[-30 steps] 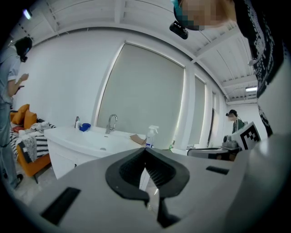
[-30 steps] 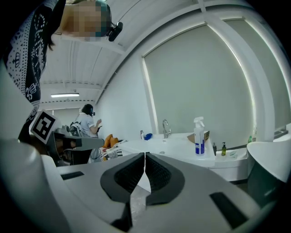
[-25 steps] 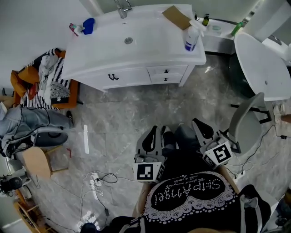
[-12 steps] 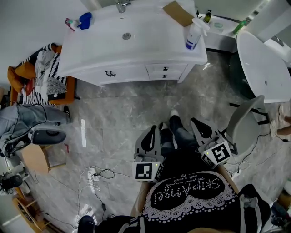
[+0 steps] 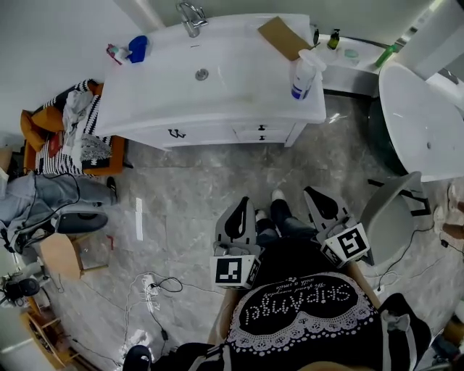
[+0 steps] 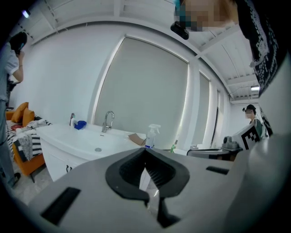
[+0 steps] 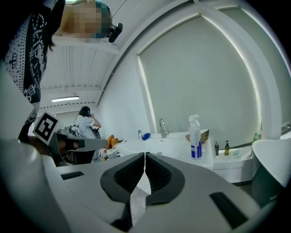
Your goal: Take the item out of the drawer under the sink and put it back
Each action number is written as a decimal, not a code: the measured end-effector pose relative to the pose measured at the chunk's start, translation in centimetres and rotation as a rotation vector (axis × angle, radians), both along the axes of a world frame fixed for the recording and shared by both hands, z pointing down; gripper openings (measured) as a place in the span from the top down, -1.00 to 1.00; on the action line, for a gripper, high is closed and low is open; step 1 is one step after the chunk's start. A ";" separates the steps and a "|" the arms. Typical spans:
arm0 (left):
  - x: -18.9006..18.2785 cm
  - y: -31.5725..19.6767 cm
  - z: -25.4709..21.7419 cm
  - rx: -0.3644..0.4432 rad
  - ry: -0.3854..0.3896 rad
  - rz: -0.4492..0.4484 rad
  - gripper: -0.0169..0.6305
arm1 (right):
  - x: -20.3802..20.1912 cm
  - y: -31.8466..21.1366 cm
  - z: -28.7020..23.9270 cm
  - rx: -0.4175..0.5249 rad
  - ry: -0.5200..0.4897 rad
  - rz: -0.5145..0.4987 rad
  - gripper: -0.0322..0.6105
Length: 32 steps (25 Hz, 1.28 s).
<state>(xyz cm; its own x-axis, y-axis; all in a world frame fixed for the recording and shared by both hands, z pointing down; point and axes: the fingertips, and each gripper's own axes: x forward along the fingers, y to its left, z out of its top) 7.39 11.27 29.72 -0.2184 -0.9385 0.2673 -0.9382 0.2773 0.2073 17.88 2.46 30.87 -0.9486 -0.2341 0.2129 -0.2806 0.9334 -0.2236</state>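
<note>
Marble floor point(image 5: 196, 188), head view: open run between white vanity point(image 5: 145, 119) and the grippers. On the worktop point(image 5: 239, 87): one faucet point(image 5: 190, 16), one spray bottle point(image 5: 303, 76) at the right front corner, one cardboard piece point(image 5: 283, 36) at the back edge. Two drawers point(image 5: 262, 132), shut, contents hidden. Both the left gripper point(image 5: 244, 202) and right gripper point(image 5: 311, 193) are well short of the vanity.

Left gripper view: jaws together, empty; one person point(image 6: 10, 68) cut off at the left edge.

Right gripper view: jaws together, empty; one person point(image 7: 85, 124), distant.

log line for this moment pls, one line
left gripper: shut, empty | right gripper: shut, empty | drawers: closed, untouched | sink: ahead, across bare floor
</note>
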 end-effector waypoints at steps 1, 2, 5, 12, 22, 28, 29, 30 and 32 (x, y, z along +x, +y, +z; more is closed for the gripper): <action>0.1 -0.8 -0.1 0.006 -0.008 0.003 0.94 | 0.2 -0.8 0.0 0.004 -0.006 0.005 0.84; 0.1 -1.6 -0.3 0.012 -0.017 0.005 0.94 | 0.3 -1.6 -0.1 0.011 -0.013 0.009 0.84; 0.1 -3.5 -0.9 0.030 -0.044 0.008 0.94 | 0.7 -4.0 -0.3 0.024 -0.036 0.025 0.84; 0.3 -6.7 -2.4 0.044 -0.111 0.033 0.94 | 1.7 -6.7 -1.4 0.036 -0.089 0.048 0.84; 0.9 -8.8 -3.1 0.052 -0.139 0.062 0.94 | 2.2 -9.4 -2.1 0.047 -0.132 0.094 0.84; -0.2 -8.0 -2.3 0.034 -0.132 0.032 0.94 | 0.8 -9.0 -1.5 0.048 -0.110 0.048 0.84; -0.4 -7.9 -2.2 0.031 -0.131 0.031 0.94 | 0.5 -9.0 -1.5 0.049 -0.106 0.044 0.84; -0.6 -7.9 -2.0 0.030 -0.129 0.031 0.94 | 0.3 -8.9 -1.4 0.051 -0.102 0.043 0.84; -1.1 -8.0 -1.8 0.033 -0.119 0.030 0.94 | -0.1 -9.0 -1.2 0.054 -0.095 0.045 0.84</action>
<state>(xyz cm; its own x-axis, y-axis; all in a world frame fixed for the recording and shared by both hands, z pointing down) 6.26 3.29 27.96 -0.2183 -0.9530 0.2102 -0.9644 0.2435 0.1026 17.73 -6.56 29.70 -0.9522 -0.2854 0.1087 -0.3023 0.9317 -0.2013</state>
